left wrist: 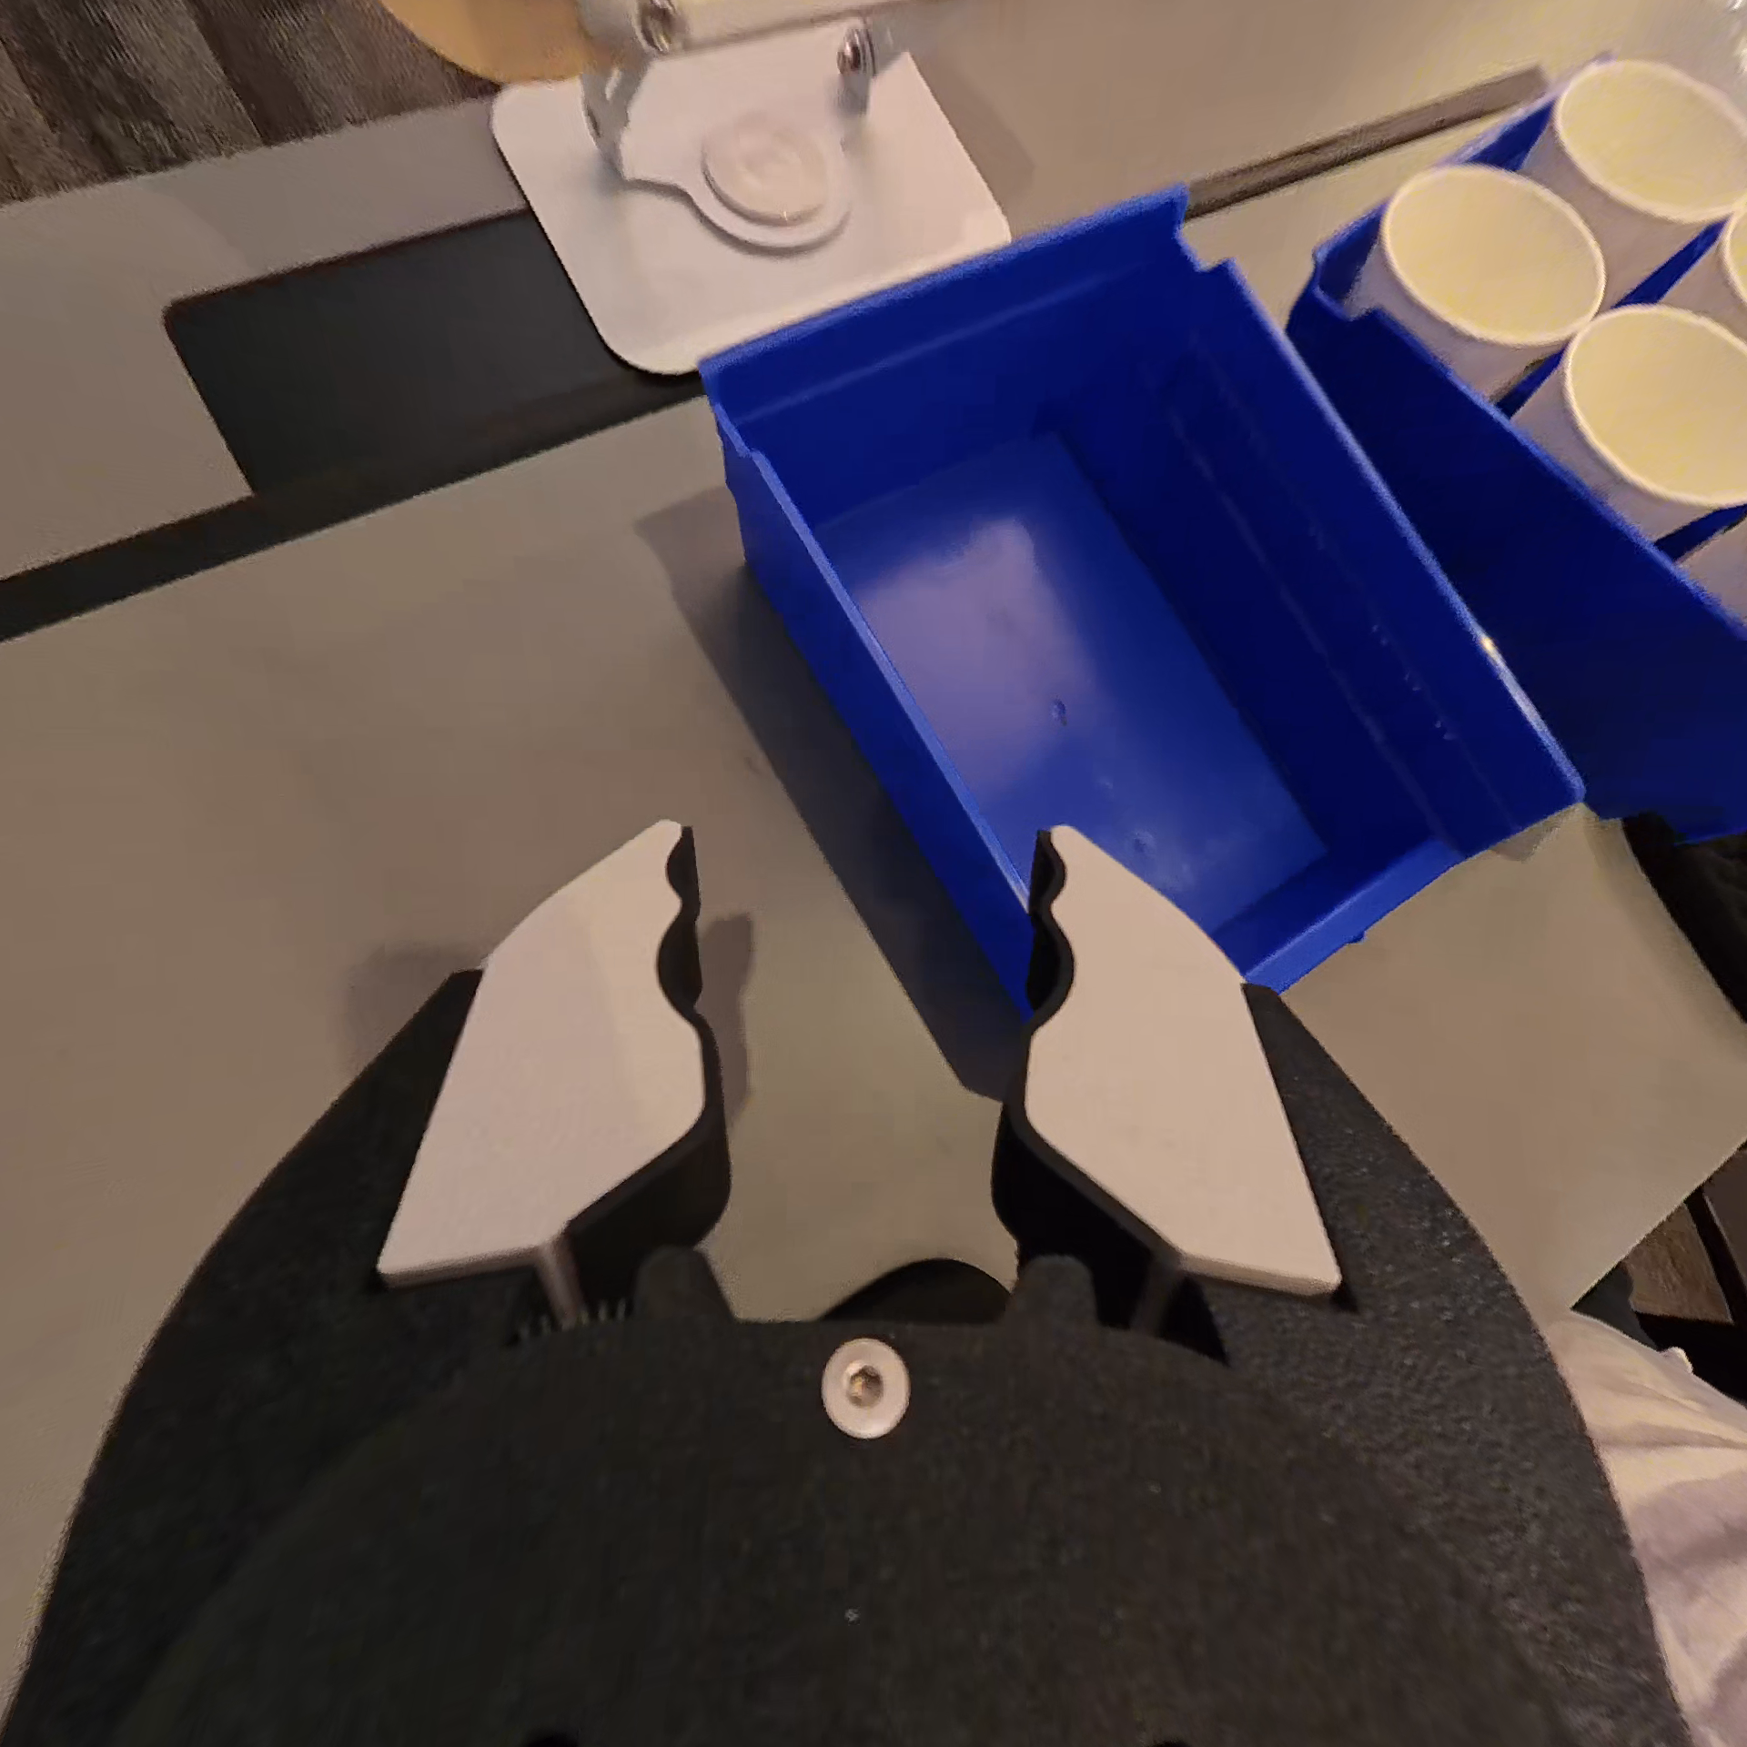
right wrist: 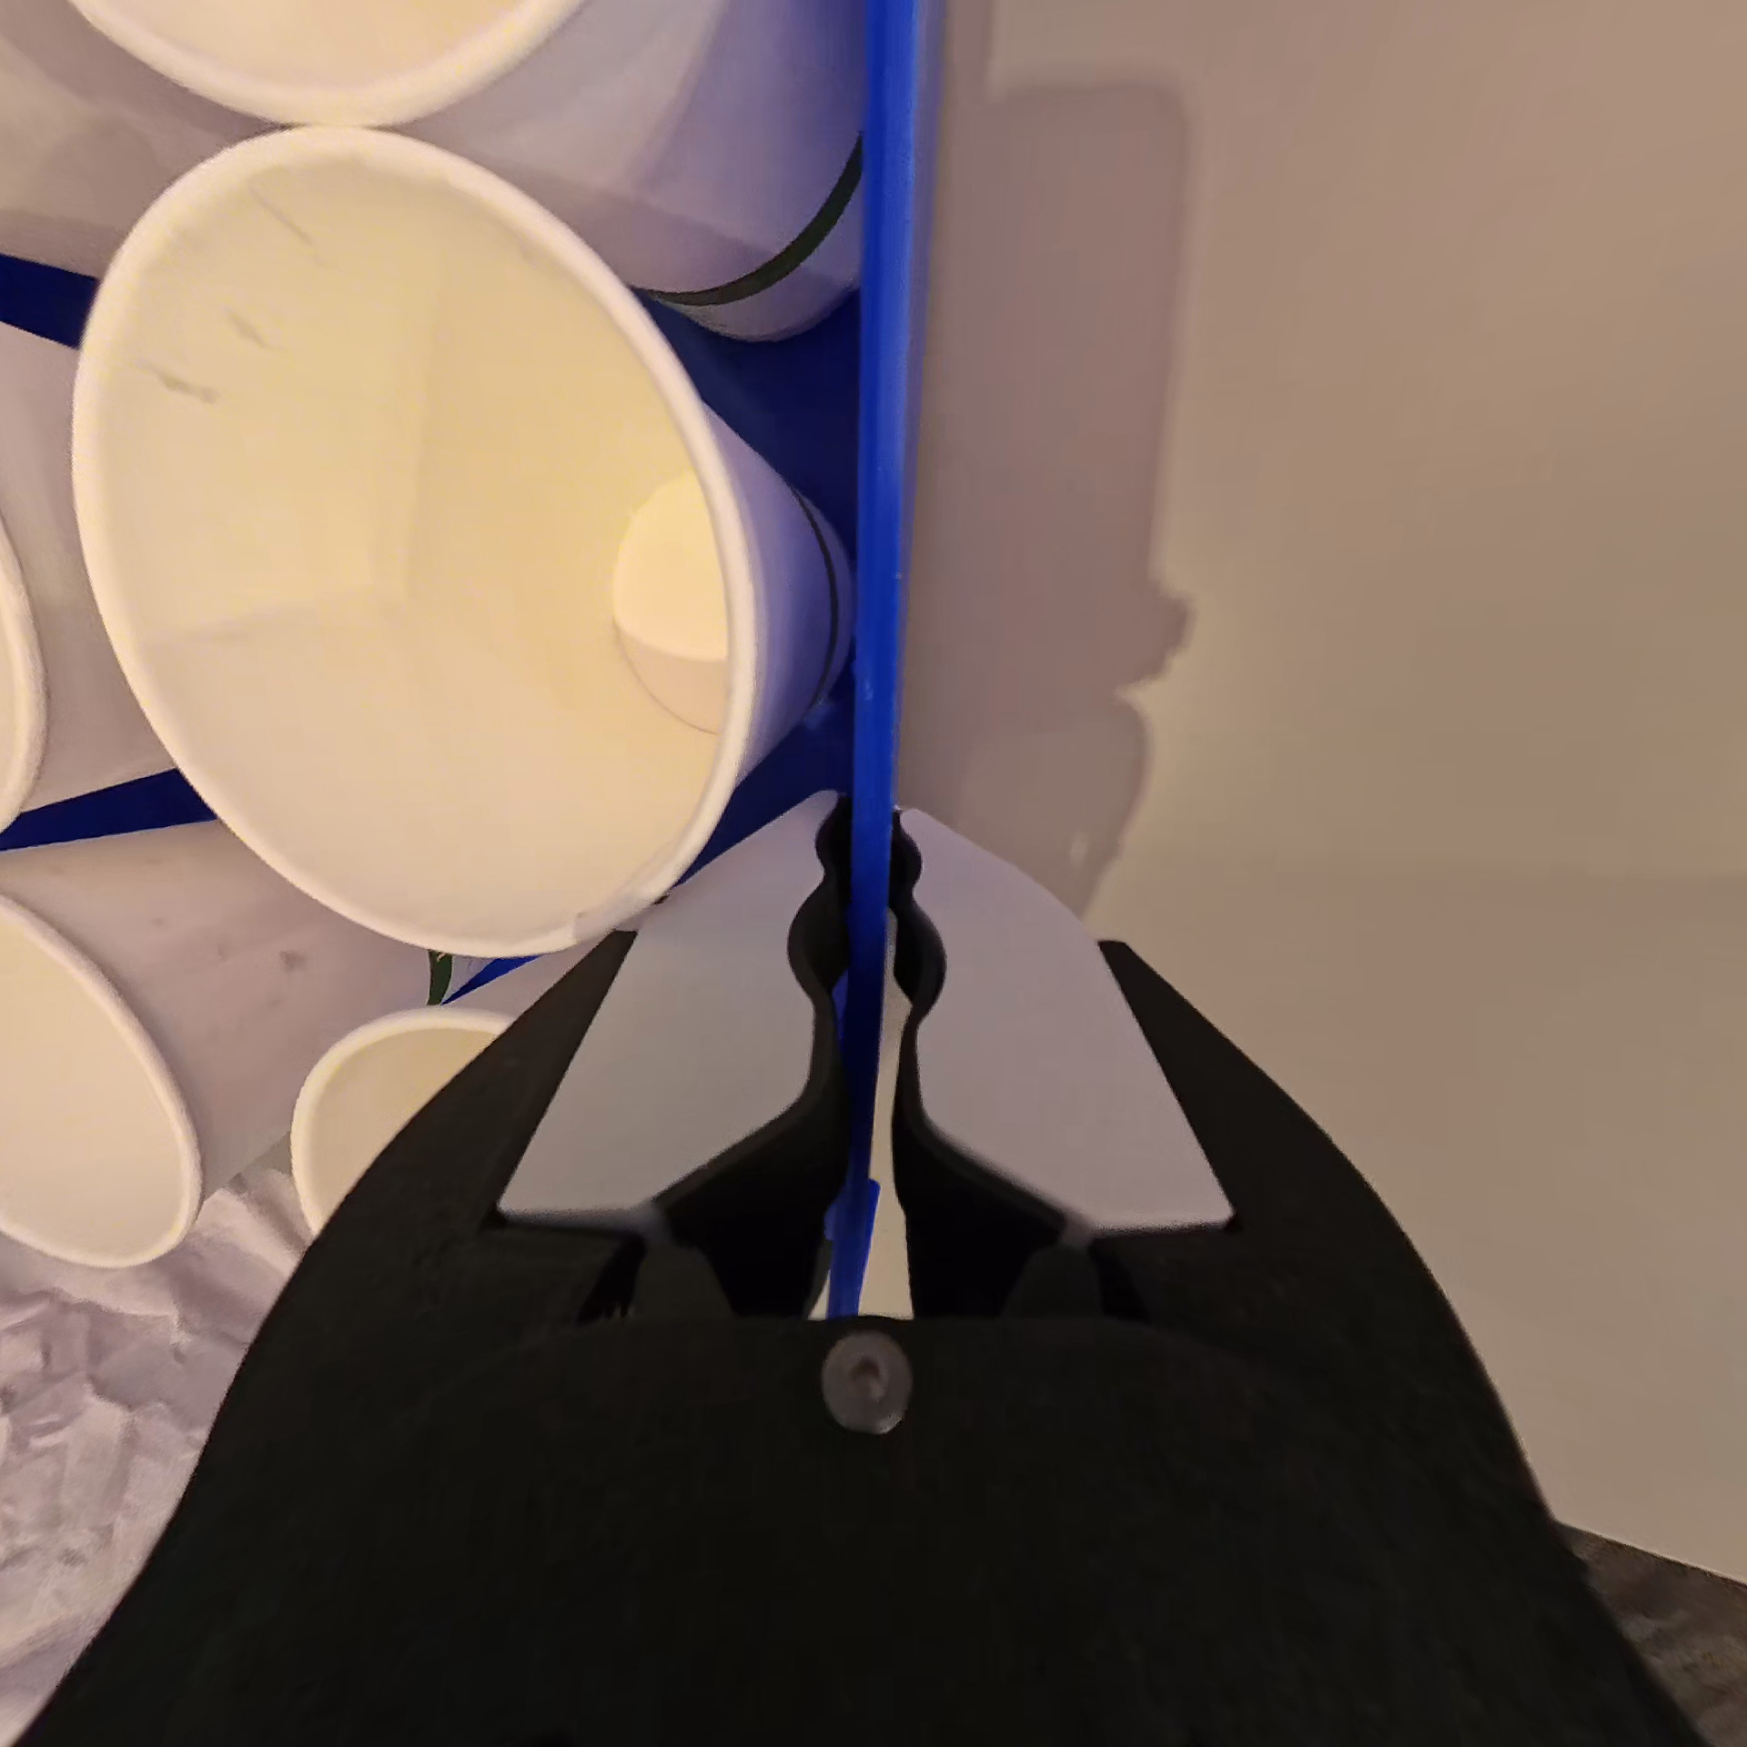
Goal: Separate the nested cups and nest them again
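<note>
The right gripper (right wrist: pixel 868 832) pinches the wall of the cup-filled blue bin (right wrist: pixel 884 378), seemingly to steady it, its white cups (right wrist: pixel 406 529) upright inside, while the left gripper (left wrist: pixel 865 851) hovers wide open, holding nothing, beside the empty bin (left wrist: pixel 1371 605).

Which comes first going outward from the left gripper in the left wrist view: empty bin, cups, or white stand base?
1. Empty bin: just ahead of the left gripper, its near corner by the right fingertip.
2. Cups: in the second bin, upper right.
3. White stand base: top centre. Cups and base are close to call.
</note>
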Demonstrator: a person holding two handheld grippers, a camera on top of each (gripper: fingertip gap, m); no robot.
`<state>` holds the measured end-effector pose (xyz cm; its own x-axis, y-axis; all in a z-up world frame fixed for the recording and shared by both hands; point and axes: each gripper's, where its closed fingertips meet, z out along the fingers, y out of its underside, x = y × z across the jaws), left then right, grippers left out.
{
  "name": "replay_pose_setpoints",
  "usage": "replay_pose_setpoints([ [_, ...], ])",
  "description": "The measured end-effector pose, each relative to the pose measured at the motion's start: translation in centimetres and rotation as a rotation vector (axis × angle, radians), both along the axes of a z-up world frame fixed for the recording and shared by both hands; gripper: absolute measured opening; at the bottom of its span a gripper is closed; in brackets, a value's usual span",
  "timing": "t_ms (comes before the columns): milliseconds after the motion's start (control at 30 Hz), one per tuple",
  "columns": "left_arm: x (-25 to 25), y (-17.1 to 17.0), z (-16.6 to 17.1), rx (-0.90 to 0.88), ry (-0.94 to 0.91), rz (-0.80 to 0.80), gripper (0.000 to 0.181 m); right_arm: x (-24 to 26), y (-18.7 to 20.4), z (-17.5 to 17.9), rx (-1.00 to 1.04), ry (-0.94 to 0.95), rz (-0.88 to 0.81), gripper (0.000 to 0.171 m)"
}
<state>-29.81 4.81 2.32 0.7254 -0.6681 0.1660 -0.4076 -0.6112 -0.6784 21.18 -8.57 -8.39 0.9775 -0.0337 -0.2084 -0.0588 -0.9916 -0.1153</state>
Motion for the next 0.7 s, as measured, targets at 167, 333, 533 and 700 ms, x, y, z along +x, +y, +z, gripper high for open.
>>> replay_pose_setpoints([
  [167, -1.4, 1.0, 0.4, -0.002, -0.077, 0.017, 0.066, 1.3, -1.0, 1.1, -0.006, -0.015, -0.017, 0.006],
  [333, -2.7, 1.9, 0.2, -0.013, -0.118, 0.029, 0.066, 1.9, -1.4, 3.5, 0.007, -0.031, -0.029, 0.006],
  [533, -4.7, 2.4, 1.3, 0.014, -0.182, 0.072, 0.064, 0.0, -0.1, 10.0, 0.052, -0.108, 0.027, 0.005],
  [700, -7.2, 2.1, 1.8, 0.027, -0.205, 0.122, 0.064, -6.0, 3.2, 15.7, 0.112, -0.094, 0.137, 0.005],
])
